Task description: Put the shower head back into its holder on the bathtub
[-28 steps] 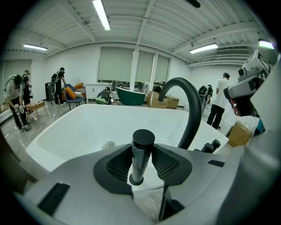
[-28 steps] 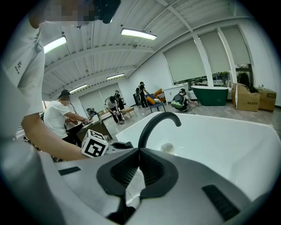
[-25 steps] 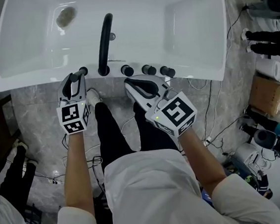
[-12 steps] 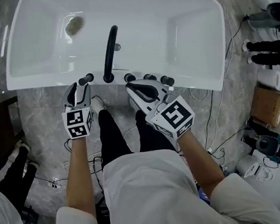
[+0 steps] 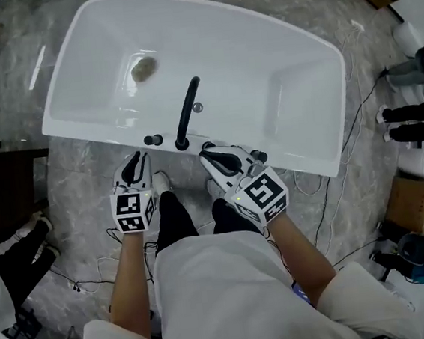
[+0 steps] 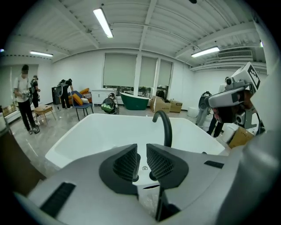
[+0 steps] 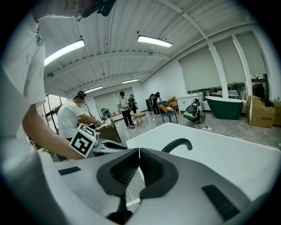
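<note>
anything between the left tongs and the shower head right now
Nothing visible. The shower head stands in the tub rim left of the spout. The left tongs hang just short of it, their jaws having just closed partway with nothing between them.

Grey marble floor [image 5: 71, 187] underfoot, white walls all round. Strip lights [image 6: 104, 23] glow on the ribbed ceiling, and blinds cover the windows [image 6: 120, 70]. A green bathtub [image 6: 135, 100] and cardboard boxes [image 6: 169, 106] sit along the back wall.

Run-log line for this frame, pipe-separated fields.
black cylindrical shower head: upright on white bathtub rim | left claw: open, just closing, empty | right claw: shut, empty
</note>
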`<control>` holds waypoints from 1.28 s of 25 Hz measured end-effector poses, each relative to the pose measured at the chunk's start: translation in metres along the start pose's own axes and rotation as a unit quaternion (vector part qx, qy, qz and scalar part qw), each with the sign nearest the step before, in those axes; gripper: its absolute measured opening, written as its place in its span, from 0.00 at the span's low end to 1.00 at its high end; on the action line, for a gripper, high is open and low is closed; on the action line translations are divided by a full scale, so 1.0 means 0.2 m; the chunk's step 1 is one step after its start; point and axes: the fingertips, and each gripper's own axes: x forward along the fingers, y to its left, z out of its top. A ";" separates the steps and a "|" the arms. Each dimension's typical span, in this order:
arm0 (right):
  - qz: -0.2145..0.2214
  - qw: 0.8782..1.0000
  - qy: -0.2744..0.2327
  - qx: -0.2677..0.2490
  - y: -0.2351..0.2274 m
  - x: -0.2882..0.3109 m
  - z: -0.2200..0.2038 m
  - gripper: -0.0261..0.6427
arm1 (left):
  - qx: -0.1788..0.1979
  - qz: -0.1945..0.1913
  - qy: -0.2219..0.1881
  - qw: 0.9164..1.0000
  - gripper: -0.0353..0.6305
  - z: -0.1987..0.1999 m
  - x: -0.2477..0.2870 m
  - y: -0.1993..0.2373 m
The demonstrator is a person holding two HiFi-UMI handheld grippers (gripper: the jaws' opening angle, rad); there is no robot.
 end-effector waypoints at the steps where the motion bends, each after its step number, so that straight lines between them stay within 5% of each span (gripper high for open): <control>1: 0.008 1.000 -0.004 -0.007 0.01 0.00 0.02 0.07 | -0.001 0.009 -0.006 1.000 0.15 0.03 -0.02 0.00; 8: 0.052 0.998 -0.027 -0.034 0.05 -0.14 0.10 0.07 | -0.014 0.056 -0.044 0.997 0.07 0.18 -0.21 -0.13; 20: 0.111 0.988 -0.064 -0.086 0.18 -0.43 0.20 0.07 | -0.046 0.064 -0.118 0.990 0.07 0.36 -0.56 -0.48; 32: 0.098 0.990 -0.058 -0.083 0.26 -0.49 0.16 0.06 | -0.050 0.052 -0.151 0.986 0.07 0.39 -0.78 -0.51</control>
